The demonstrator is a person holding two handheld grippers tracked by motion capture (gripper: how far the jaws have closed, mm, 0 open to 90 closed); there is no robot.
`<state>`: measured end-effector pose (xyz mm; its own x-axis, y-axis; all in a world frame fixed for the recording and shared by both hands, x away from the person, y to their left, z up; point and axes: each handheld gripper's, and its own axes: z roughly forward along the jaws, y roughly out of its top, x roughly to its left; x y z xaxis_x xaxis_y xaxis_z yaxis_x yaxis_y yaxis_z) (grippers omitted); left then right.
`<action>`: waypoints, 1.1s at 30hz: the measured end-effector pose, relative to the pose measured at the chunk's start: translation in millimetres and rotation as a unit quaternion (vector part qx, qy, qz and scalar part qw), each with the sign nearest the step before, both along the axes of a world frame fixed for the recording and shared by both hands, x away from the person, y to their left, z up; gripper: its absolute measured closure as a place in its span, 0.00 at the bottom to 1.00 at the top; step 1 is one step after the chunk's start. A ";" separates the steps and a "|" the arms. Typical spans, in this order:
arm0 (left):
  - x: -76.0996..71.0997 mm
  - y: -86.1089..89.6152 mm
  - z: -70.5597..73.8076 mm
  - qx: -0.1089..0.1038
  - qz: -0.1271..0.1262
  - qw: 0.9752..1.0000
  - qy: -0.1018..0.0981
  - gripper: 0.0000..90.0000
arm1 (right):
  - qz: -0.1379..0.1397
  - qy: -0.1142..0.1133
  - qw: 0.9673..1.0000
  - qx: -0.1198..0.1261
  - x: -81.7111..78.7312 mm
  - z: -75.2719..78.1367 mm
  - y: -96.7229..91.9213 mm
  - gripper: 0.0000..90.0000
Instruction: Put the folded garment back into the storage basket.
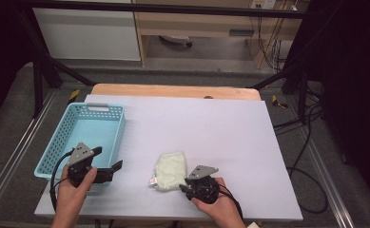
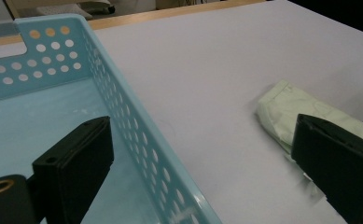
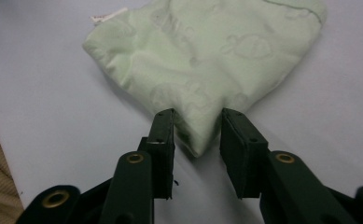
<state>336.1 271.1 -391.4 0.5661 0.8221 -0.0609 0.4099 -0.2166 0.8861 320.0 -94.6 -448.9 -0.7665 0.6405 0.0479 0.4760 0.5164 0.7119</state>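
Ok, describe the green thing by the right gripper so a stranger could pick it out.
On the pale lilac tabletop, right of the light blue perforated plastic basket, lies a pale green folded cloth pouch. It is the soft, wrinkled item with a small white tag, one corner between the right gripper jaws.

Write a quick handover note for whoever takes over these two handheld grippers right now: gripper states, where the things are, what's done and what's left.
Right gripper: jaws around the near corner of the pale green folded cloth; whether the pads already pinch it can't be told.
Left gripper: open, holding nothing, straddling the near right wall of the light blue perforated plastic basket.
Cloth lies flat on the white table sheet, right of the basket, apart from it.
Done: right gripper placed at the cloth.
Left: probably finish the pinch, lift the cloth and carry it into the basket.
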 end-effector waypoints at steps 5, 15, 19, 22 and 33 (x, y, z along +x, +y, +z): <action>-1.8 0.3 3.3 -0.006 0.000 1.000 -0.010 0.06 | -0.004 -0.011 1.000 -0.008 -2.3 -2.8 2.5 0.95; -5.8 -7.8 6.5 -0.012 -0.008 1.000 -0.008 0.07 | -0.007 -0.003 1.000 -0.010 -12.5 0.7 -4.9 0.98; -9.5 -20.3 8.1 -0.023 -0.017 1.000 -0.007 0.07 | -0.011 0.004 1.000 -0.006 -12.5 -0.4 -9.8 0.98; -12.5 -33.1 11.4 -0.024 -0.034 0.999 -0.006 0.07 | -0.007 0.007 1.000 -0.008 -11.7 -1.0 -9.7 0.98; -1.5 -84.1 25.4 0.002 -0.070 0.997 -0.018 0.07 | 0.000 0.008 1.000 -0.012 -11.6 -0.7 -10.8 0.97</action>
<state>334.5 187.0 -366.0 0.6767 0.7354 -0.0355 0.3432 -0.2725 0.8989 308.4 -105.4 -449.6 -0.7655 0.6419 0.0441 0.4873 0.5336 0.6912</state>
